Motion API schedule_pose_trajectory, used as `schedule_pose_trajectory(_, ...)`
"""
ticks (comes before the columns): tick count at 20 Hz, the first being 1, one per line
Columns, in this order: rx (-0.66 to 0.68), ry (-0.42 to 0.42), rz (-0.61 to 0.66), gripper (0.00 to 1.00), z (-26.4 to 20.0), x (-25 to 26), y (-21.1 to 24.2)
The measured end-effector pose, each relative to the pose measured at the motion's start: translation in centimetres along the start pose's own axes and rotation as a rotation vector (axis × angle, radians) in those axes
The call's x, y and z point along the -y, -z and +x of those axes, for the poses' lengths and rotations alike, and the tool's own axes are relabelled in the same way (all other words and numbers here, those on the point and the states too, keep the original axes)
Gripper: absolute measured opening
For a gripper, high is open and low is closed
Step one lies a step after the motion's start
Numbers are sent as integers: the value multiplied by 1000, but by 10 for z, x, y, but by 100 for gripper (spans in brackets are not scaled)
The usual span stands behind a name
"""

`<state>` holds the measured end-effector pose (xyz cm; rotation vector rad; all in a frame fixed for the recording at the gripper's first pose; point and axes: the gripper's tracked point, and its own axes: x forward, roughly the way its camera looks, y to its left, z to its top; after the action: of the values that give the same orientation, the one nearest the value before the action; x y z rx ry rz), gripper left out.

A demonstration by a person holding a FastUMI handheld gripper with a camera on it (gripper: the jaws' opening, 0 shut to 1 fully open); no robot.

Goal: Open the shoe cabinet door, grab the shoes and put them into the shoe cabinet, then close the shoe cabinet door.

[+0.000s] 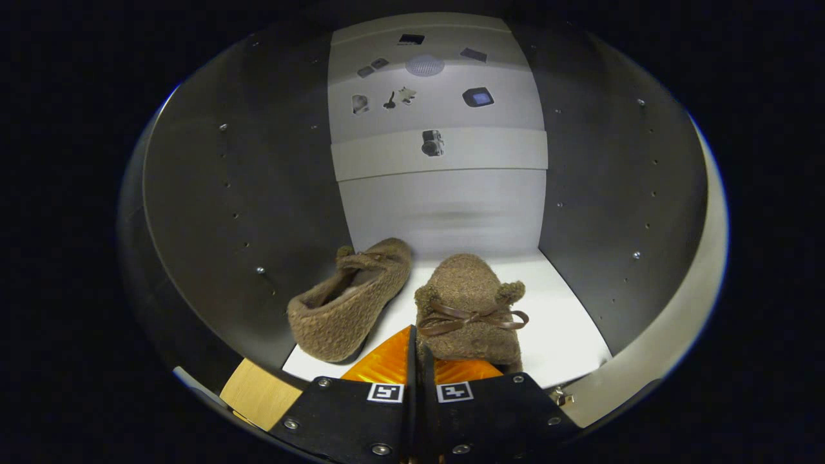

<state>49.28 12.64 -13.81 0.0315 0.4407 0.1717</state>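
Inside cabinet: shoe cabinet [271,212] stands open — dark side walls, white floor.
Left slipper: first fuzzy slipper [351,299] lies tilted against the left wall.
Right slipper: second fuzzy slipper [469,309], ribbon-bowed, sits just ahead of the fingers.
Fingers: gripper [419,361] pressed together, pinching its heel edge.
Left: release, withdraw — close door.

Here's the hand-held gripper [419,361]: two flat black plates side by side, studded with silver screws along their edges. Each plate carries a small square black-and-white marker near the inner corner. Ahead, orange ribbed fingers [387,364] taper forward, a thin dark seam between them.
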Motion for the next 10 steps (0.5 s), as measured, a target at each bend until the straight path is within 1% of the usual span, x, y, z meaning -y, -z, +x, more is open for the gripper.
schedule_pose_trajectory(8, -13, 12, -20, 5, 71, 31, -36)
schedule_pose_trajectory(10, -23, 14, -22, 5, 87, 37, -38)
